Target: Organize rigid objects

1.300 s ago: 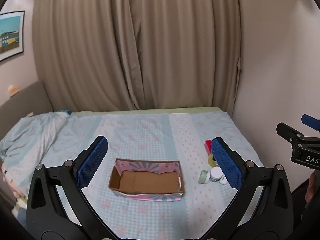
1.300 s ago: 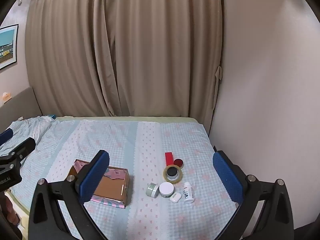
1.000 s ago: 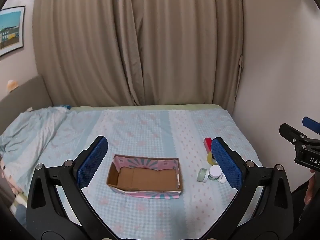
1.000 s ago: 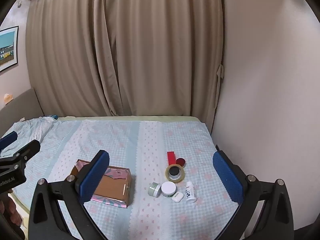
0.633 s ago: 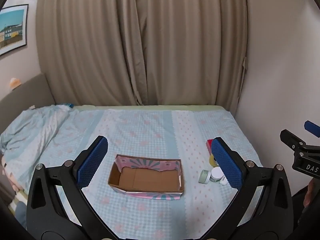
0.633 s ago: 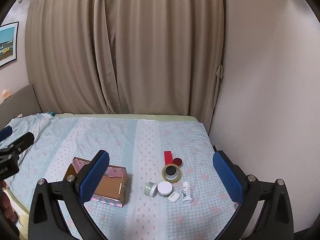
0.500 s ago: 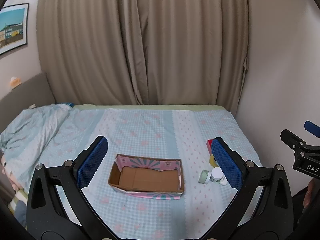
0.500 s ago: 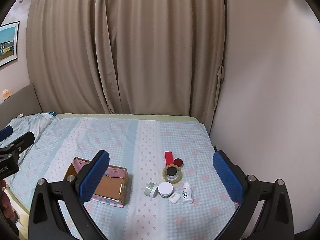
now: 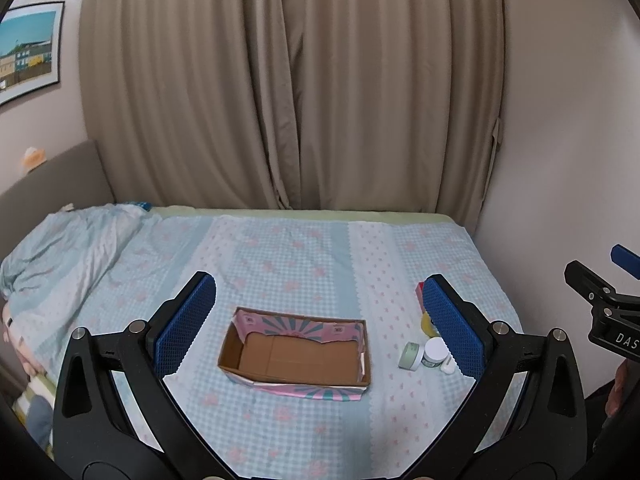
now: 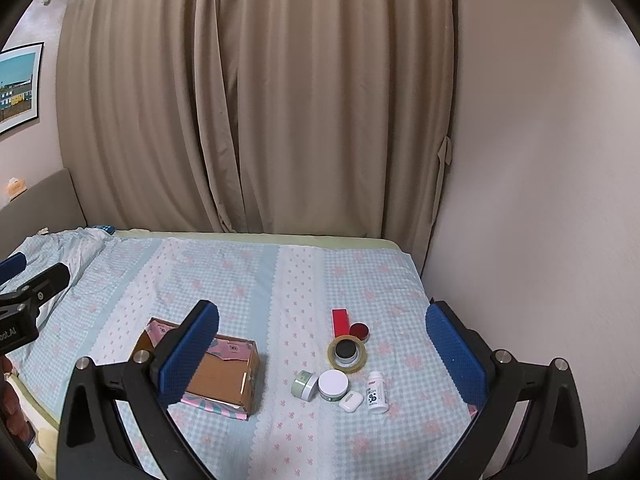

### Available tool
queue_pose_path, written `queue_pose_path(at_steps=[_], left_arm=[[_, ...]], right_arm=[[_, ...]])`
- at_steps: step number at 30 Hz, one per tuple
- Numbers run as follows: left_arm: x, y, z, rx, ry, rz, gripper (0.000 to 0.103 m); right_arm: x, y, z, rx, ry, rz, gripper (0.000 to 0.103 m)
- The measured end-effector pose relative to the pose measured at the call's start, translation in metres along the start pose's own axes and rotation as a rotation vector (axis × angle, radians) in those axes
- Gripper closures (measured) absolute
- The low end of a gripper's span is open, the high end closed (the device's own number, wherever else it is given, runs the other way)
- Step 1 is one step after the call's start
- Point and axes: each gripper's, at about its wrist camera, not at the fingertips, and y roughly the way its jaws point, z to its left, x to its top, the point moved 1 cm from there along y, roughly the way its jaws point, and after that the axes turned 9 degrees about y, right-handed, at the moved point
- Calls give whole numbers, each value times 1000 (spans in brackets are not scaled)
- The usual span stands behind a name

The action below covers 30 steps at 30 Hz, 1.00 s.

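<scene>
An empty cardboard box (image 9: 298, 354) (image 10: 218, 376) with a pink patterned rim lies on the bed. To its right sits a cluster of small items: a red block (image 10: 340, 321), a red round tin (image 10: 359, 330), a tape roll (image 10: 347, 354) with a black cap inside, a green jar (image 10: 304, 385) on its side, a white-lidded jar (image 10: 333, 384), a white earbud case (image 10: 351, 401) and a white bottle (image 10: 377, 392). My left gripper (image 9: 320, 324) hangs open above the box. My right gripper (image 10: 324, 354) hangs open above the cluster. Neither holds anything.
The bed (image 9: 280, 256) has a blue checked sheet with pink flowers. A rumpled duvet (image 9: 60, 248) lies at the left by a grey headboard. Beige curtains (image 9: 288, 88) hang behind, a wall (image 10: 540, 200) closes the right side, and a framed picture (image 9: 28, 50) hangs at the left.
Both grippers drifted slightly and hover high over the bed; the box and the small items have not moved. Both stay open.
</scene>
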Motion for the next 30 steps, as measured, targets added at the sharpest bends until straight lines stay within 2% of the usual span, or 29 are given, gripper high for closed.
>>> queue_pose_path(at_steps=[30], left_arm=[[-1, 0, 10, 8, -28, -6, 1]], right_arm=[[-3, 4, -3, 12, 14, -17, 0]])
